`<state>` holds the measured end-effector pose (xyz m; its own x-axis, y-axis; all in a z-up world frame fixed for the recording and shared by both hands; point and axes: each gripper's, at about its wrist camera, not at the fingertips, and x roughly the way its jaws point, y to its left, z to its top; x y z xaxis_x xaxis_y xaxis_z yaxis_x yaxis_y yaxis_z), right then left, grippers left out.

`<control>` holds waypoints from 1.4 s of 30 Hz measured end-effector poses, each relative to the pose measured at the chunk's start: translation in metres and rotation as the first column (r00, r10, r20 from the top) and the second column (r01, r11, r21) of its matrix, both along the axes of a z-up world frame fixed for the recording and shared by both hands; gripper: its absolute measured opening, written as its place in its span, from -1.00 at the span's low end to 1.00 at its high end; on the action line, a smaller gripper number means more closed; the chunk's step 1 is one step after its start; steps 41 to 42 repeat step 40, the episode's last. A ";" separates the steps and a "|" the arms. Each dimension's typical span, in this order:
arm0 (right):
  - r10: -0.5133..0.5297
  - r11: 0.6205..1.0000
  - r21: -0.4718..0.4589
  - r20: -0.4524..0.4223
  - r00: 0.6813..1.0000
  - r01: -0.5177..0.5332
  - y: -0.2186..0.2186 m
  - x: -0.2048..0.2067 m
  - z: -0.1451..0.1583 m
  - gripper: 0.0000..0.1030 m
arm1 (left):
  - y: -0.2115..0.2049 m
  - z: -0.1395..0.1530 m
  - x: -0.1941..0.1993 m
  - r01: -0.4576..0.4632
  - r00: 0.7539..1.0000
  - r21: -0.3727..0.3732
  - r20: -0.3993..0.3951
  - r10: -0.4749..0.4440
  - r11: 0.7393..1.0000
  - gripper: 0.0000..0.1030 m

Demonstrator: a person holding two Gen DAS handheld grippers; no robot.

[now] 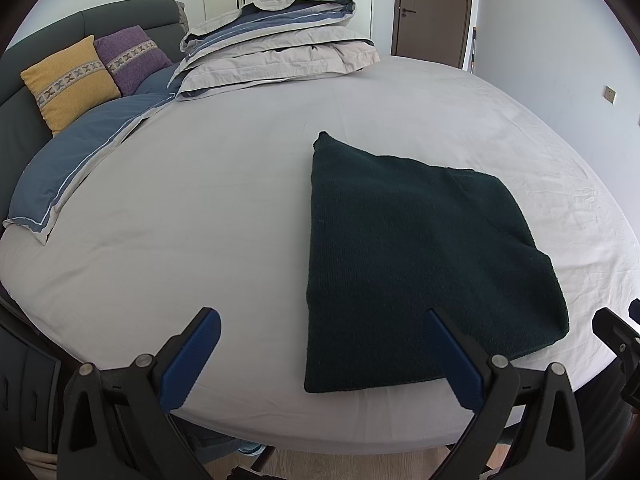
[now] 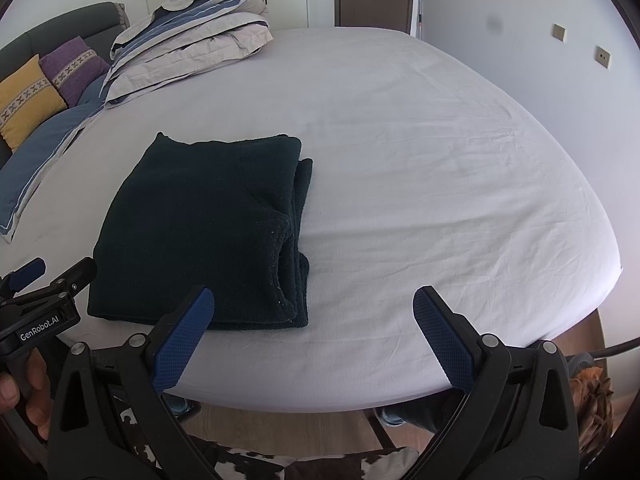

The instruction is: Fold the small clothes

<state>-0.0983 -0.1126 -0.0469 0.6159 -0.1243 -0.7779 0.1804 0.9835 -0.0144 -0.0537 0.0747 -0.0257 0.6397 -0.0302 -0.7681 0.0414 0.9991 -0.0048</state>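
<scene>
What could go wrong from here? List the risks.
1. The sweater lies near the bed's front edge, so a pull toward the person could drag it off.
2. Its layers gape at the right side; a one-layer pinch may undo the fold.
3. Both grippers, left and right, are open and close together; they could collide.

Left gripper (image 1: 324, 354) at near edge, jaws spread wide, blue pads (image 1: 191, 360), nothing between them. Right-hand finger overlaps the near edge of a folded dark green sweater (image 1: 416, 264); contact unclear. Sweater lies flat on the pale grey bedsheet (image 1: 224, 184), right of centre, layered edges on its right side. Part of the right gripper (image 1: 618, 340) at far-right edge, state unreadable. Far left: yellow cushion (image 1: 70, 82), purple cushion (image 1: 130, 56) against dark headboard (image 1: 120, 16); blue pillow (image 1: 76, 160) below them. Folded duvet (image 1: 280, 44) far centre. Brown door (image 1: 432, 8) behind.
</scene>
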 end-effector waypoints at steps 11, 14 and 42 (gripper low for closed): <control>-0.002 1.000 0.006 -0.005 1.000 0.002 -0.001 0.000 -0.001 0.97 | -0.001 -0.004 -0.002 0.000 1.000 0.001 -0.003 0.000 1.000 1.00; -0.002 1.000 0.005 -0.005 1.000 0.002 0.000 -0.001 -0.001 0.97 | -0.001 -0.005 -0.004 0.001 1.000 0.001 -0.005 -0.001 1.000 1.00; -0.004 1.000 0.014 -0.011 1.000 0.004 0.000 -0.002 -0.005 0.97 | 0.000 -0.009 -0.004 0.000 1.000 0.006 -0.001 0.000 1.000 1.00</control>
